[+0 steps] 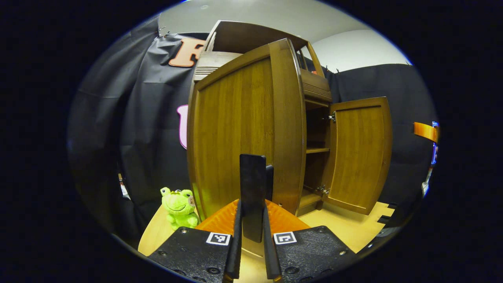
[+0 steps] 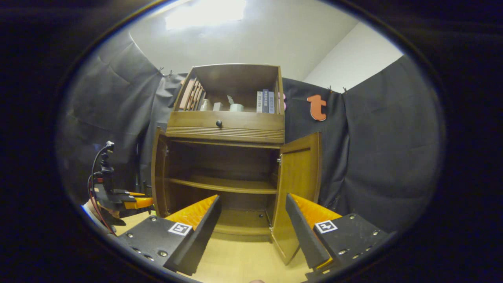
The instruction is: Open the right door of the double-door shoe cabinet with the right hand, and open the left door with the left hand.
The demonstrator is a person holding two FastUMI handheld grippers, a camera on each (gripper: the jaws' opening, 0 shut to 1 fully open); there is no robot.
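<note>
- Doors: we saw right door [image 2: 296, 188] swung open at frame right, left door [image 1: 243, 129] open too.
- Left gripper [image 1: 253, 196] fingers nearly closed, seemingly empty; right gripper [image 2: 251, 220] wide, empty.
- Next, we judged, withdraw both.

In the right gripper view the shoe cabinet [image 2: 226, 157] stands on the floor [image 2: 243, 261] before the booth cloth, left door [image 2: 159, 177] and right door [image 2: 296, 184] swung outward, books [image 2: 265, 102] on its top shelf.
</note>
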